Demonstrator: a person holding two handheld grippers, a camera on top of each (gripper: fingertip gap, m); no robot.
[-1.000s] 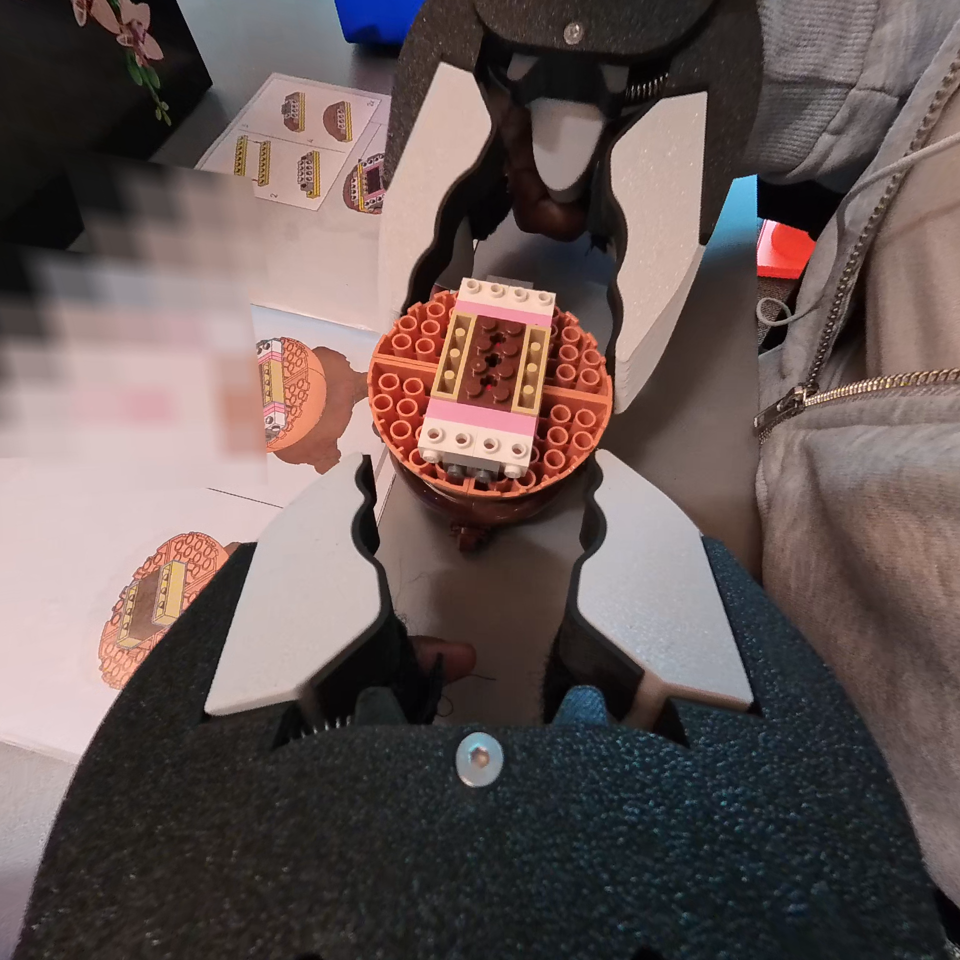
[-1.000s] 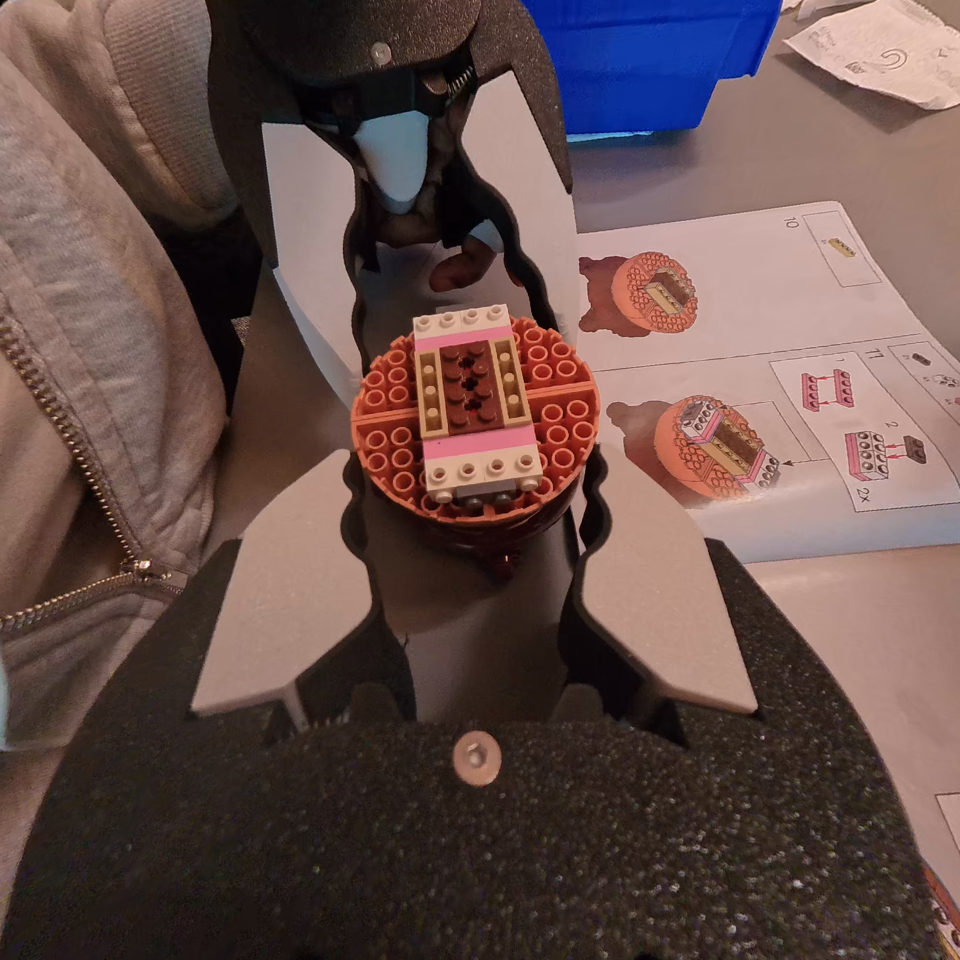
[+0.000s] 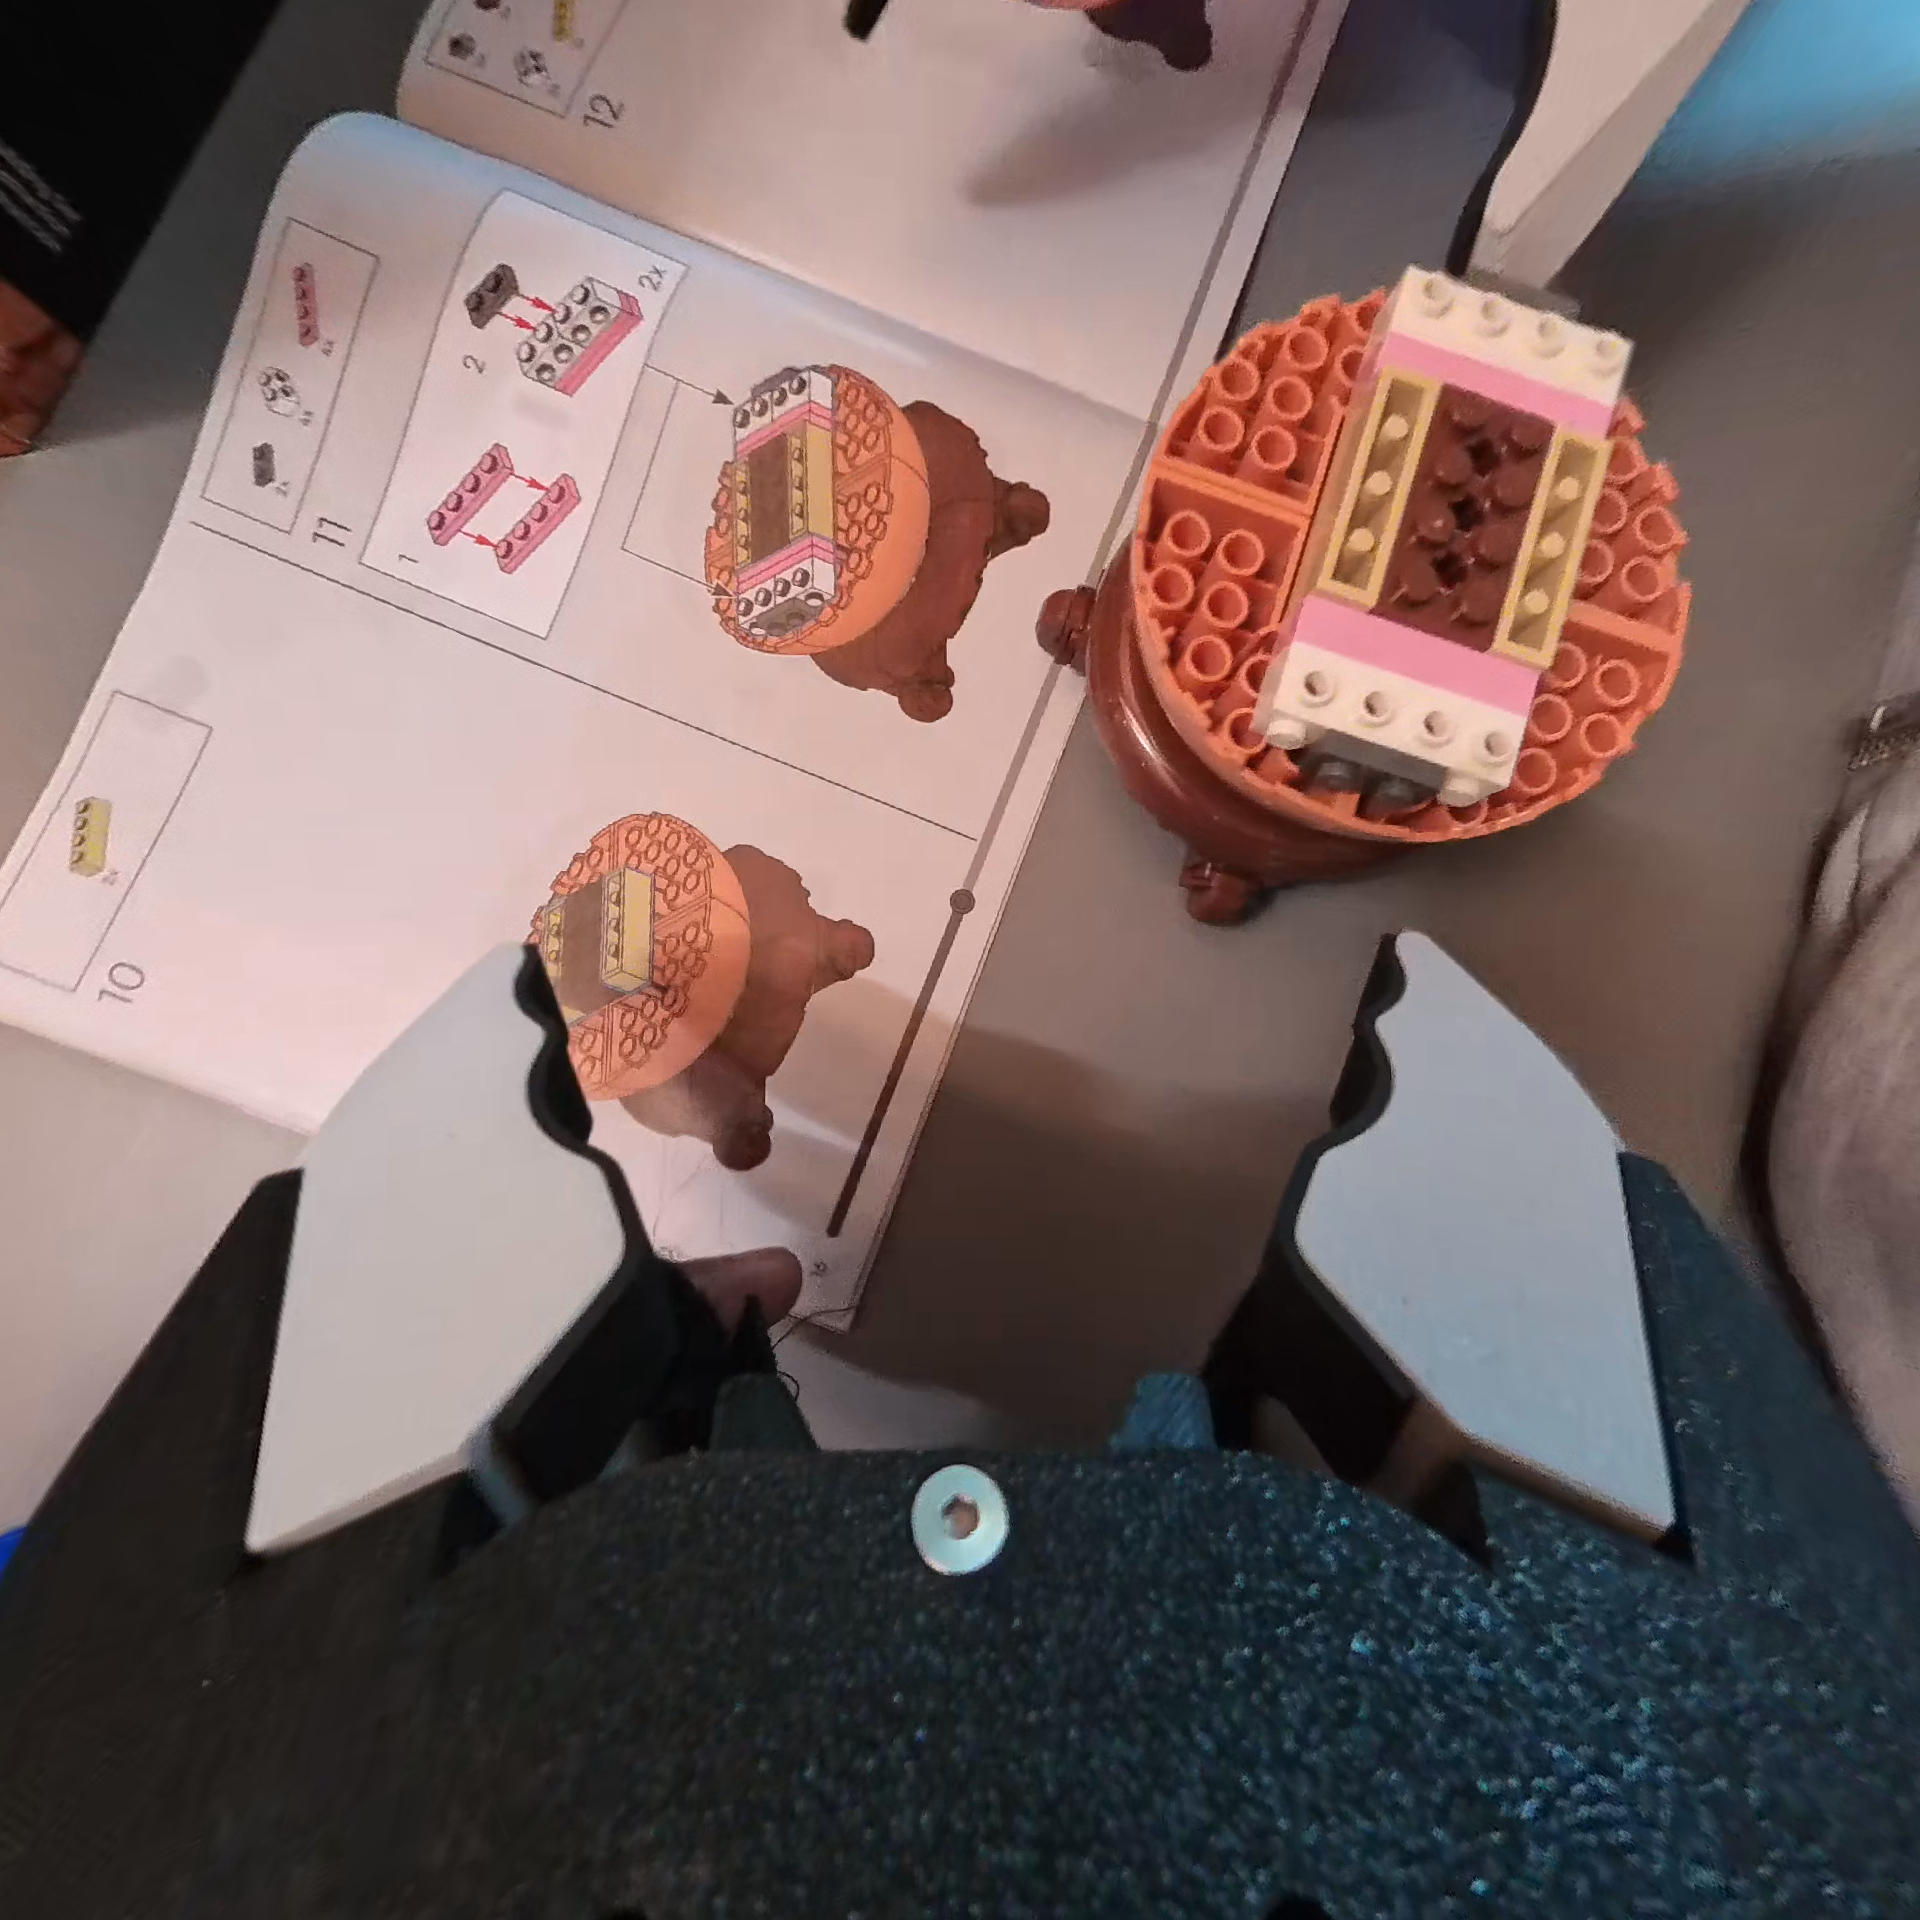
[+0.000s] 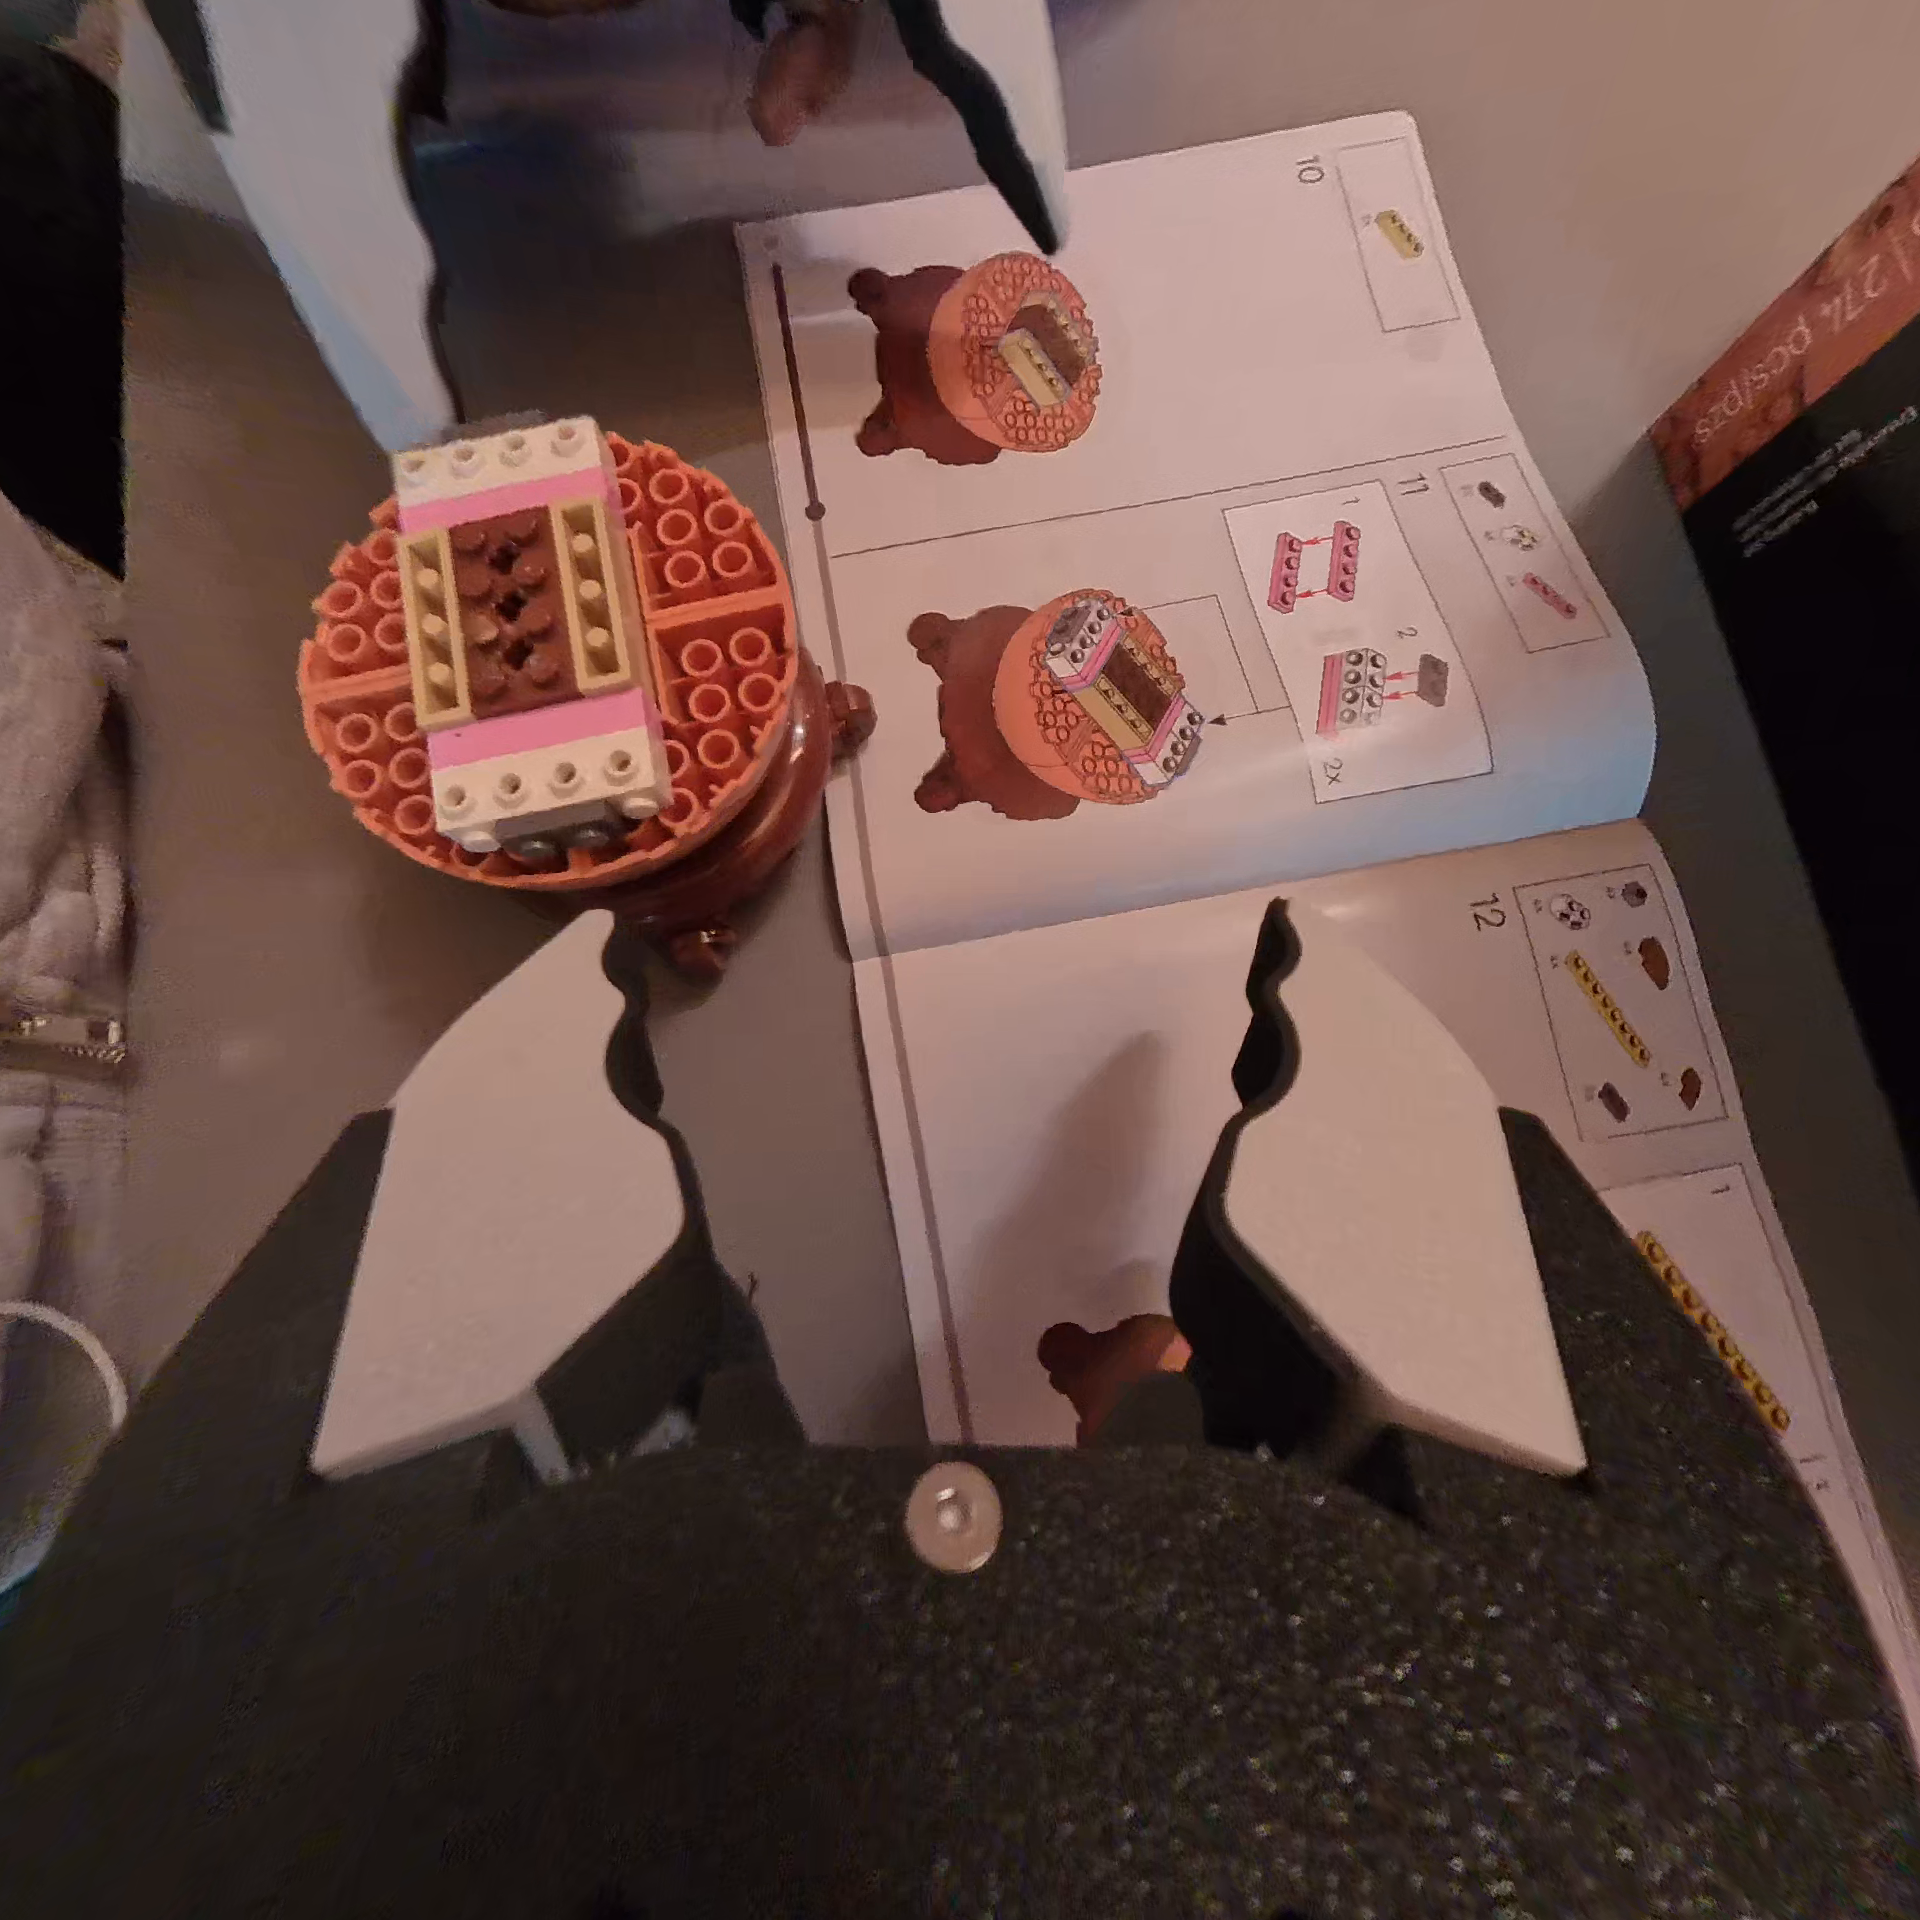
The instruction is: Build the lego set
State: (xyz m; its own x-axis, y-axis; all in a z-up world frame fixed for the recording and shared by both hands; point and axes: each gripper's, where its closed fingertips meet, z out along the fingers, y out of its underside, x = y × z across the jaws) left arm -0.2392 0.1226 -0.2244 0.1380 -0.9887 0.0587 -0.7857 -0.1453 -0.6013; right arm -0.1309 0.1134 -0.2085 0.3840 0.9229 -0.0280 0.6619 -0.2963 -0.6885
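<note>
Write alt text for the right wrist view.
A round orange lego model on a brown base stands on a grey table, left of an open instruction booklet. The right gripper hovers open and empty in the foreground, over the booklet's edge.

The lego build (image 3: 1413, 582) stands on the bench (image 3: 1122, 1091) just beside my open instruction booklet (image 3: 499, 665), touching its edge. A box (image 4: 1808, 582) lies at the booklet's far side. My sleeve (image 3: 1849, 1039) flanks the build opposite.
</note>
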